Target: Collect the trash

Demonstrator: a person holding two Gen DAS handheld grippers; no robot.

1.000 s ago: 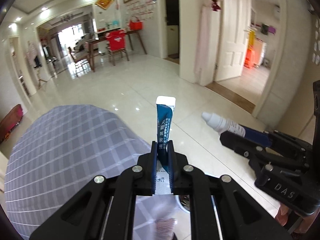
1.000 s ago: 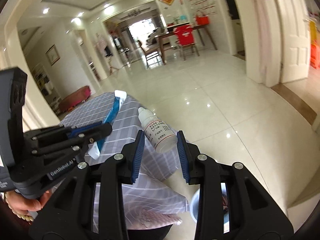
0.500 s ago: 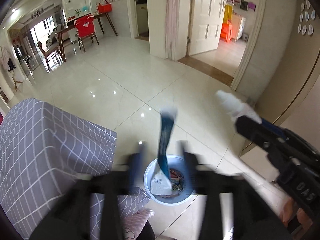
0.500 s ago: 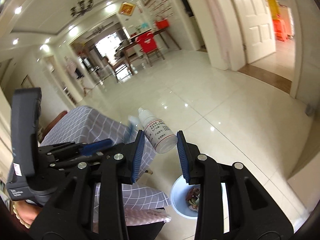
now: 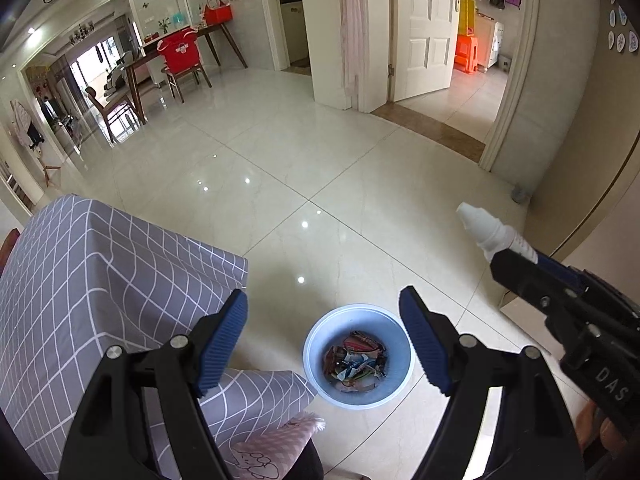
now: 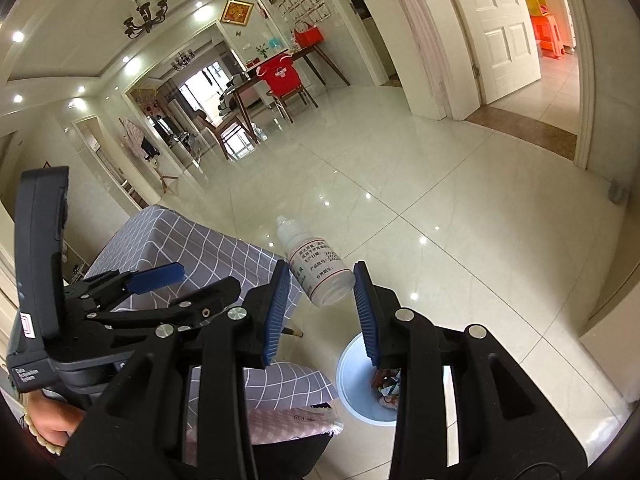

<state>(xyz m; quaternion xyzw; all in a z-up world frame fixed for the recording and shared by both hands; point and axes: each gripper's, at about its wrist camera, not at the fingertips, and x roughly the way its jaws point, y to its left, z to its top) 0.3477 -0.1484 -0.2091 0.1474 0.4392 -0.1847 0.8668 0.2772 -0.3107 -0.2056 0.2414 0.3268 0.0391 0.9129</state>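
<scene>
My left gripper (image 5: 324,308) is open and empty, hovering above a light blue trash bin (image 5: 314,344) on the floor that holds several crumpled wrappers (image 5: 356,362). My right gripper (image 6: 322,284) is shut on a small white dropper bottle (image 6: 316,268) and holds it in the air. That bottle also shows at the right of the left wrist view (image 5: 492,230), up and to the right of the bin. The bin shows partly in the right wrist view (image 6: 352,376), below the right jaws. The left gripper (image 6: 168,280) shows there at the left, open.
A table with a grey checked cloth (image 5: 88,280) stands left of the bin. A pink cloth (image 5: 272,446) lies below its corner. Glossy tile floor (image 5: 320,160) stretches ahead. A wall corner and doorway (image 5: 516,120) stand at the right.
My left gripper tilted down over the bin, opened and let go of the blue tube, which dropped out of the jaws. My right gripper still holds the bottle and also tilted down.
</scene>
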